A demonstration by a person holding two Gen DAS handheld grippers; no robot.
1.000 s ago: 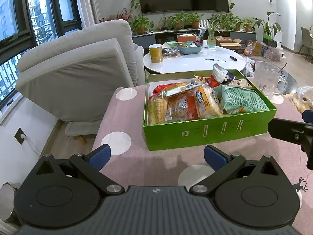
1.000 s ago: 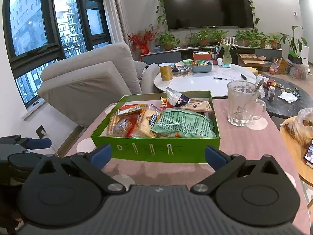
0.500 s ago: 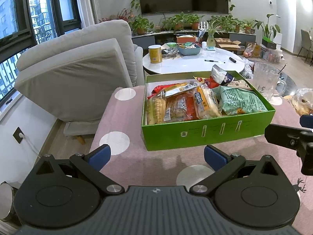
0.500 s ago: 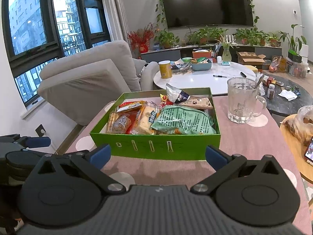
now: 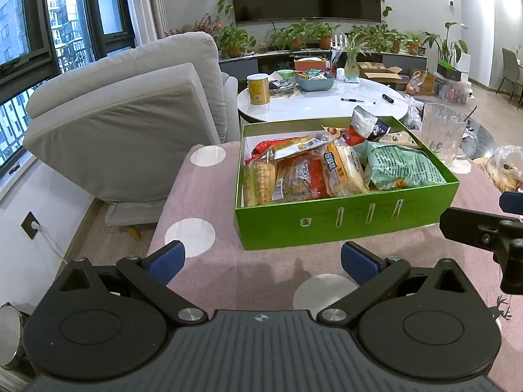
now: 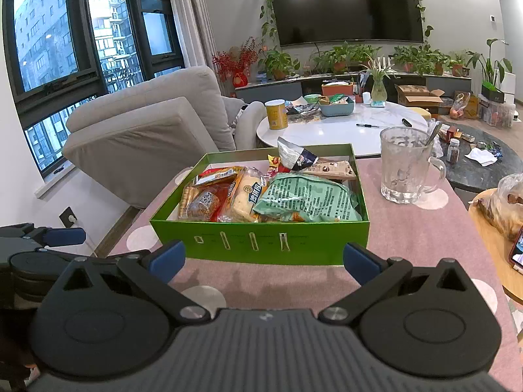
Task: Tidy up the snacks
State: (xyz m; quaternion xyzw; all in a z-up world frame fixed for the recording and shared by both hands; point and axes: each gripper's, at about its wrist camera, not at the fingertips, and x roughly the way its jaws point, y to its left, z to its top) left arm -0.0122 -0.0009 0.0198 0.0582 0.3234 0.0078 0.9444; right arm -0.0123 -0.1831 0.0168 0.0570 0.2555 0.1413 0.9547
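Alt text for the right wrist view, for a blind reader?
An open green box packed with wrapped snacks sits on a pink dotted tablecloth, just beyond the open, empty right claw. A glass mug stands right of the box.

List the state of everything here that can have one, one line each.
Left gripper: open, holding nothing.
Right gripper: open, holding nothing.
Green box: lidless, filled with snack packets.
Pale green bag: sealed, lying flat in the box.
Silver packet: standing up at the box's back.
Glass mug: upright, looks empty, spoon inside.
TV: off.
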